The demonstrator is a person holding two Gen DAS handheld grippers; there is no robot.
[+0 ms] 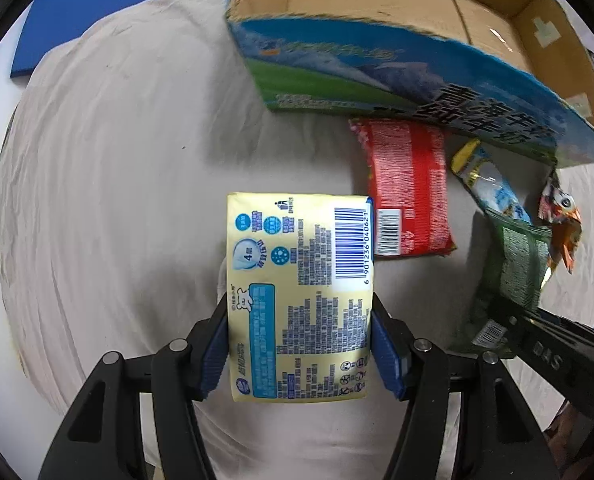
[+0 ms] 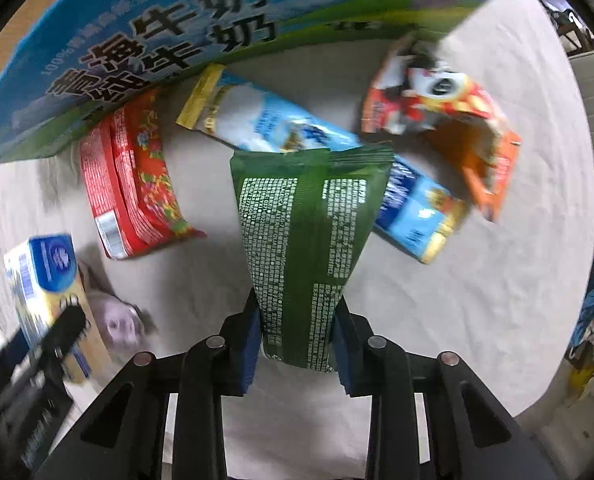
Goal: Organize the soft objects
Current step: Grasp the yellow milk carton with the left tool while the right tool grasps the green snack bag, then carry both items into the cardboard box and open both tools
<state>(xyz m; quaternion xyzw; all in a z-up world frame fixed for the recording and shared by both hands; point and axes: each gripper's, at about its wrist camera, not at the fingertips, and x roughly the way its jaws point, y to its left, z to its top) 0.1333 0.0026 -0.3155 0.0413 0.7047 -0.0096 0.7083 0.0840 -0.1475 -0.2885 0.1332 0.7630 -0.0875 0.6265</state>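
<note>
My left gripper [image 1: 300, 344] is shut on a yellow tissue pack [image 1: 299, 292], held above the white cloth; its blue pads press both long sides. In the right wrist view that tissue pack [image 2: 43, 280] shows at the lower left. My right gripper [image 2: 297, 344] is shut on a green snack bag [image 2: 309, 232], pinched at its lower end; the same green bag [image 1: 513, 272] appears at the right of the left wrist view. A red packet [image 1: 409, 192] [image 2: 133, 184], a light blue bag [image 2: 281, 128] and an orange bag [image 2: 449, 116] lie on the cloth by the cardboard box [image 1: 397, 68] [image 2: 137, 52].
The open cardboard box with blue and green print stands at the far side, its inside [image 1: 397, 0] bare brown. A white cloth [image 1: 117, 160] covers the table. A blue board [image 1: 73, 24] lies at the far left. Bundled cloth items [image 2: 593, 312] sit beyond the table's right edge.
</note>
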